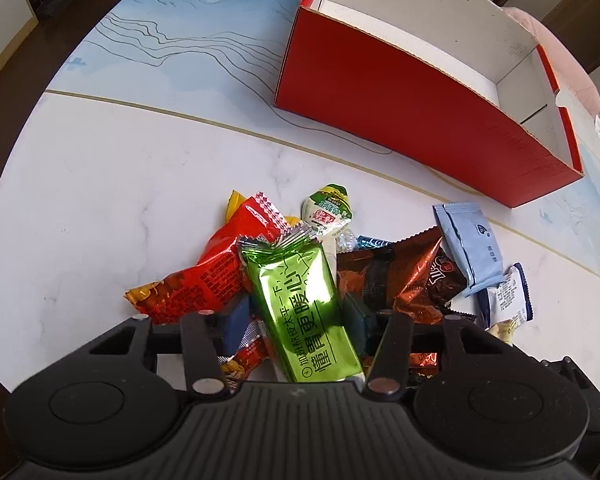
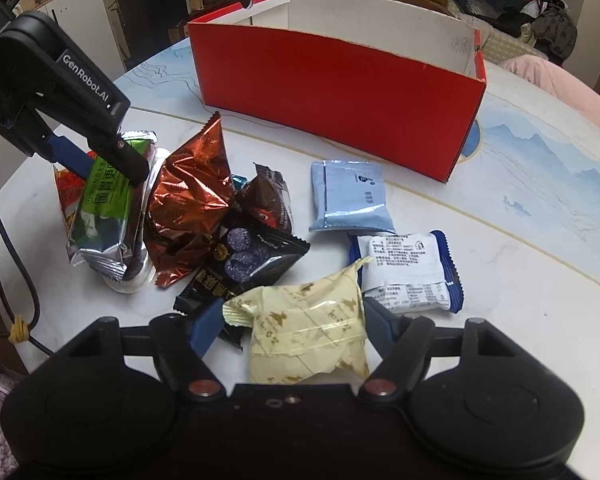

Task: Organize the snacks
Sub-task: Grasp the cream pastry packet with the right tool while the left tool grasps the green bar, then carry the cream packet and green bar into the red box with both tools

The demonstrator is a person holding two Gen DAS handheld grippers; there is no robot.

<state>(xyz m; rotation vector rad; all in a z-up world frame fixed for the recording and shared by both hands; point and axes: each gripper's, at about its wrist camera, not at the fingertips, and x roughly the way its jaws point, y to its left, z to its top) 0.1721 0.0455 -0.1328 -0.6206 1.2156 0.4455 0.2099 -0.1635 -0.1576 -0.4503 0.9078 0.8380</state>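
Observation:
My left gripper (image 1: 298,314) is shut on a shiny green snack packet (image 1: 300,300) and holds it over the snack pile; it also shows in the right wrist view (image 2: 100,200) with the left gripper (image 2: 104,164) clamped on it. My right gripper (image 2: 292,320) has its pads against both sides of a cream packet with gold print (image 2: 308,328). The open red box (image 1: 412,116) stands behind the pile, white inside; the right wrist view shows the red box (image 2: 340,96) too.
Loose snacks lie on the marble table (image 1: 100,184): a red packet (image 1: 204,276), a copper foil packet (image 2: 188,196), a black packet (image 2: 244,264), a pale blue packet (image 2: 350,196), a white-and-blue packet (image 2: 408,272), a small jelly cup (image 1: 328,208). A pink chair (image 2: 560,84) stands at the right.

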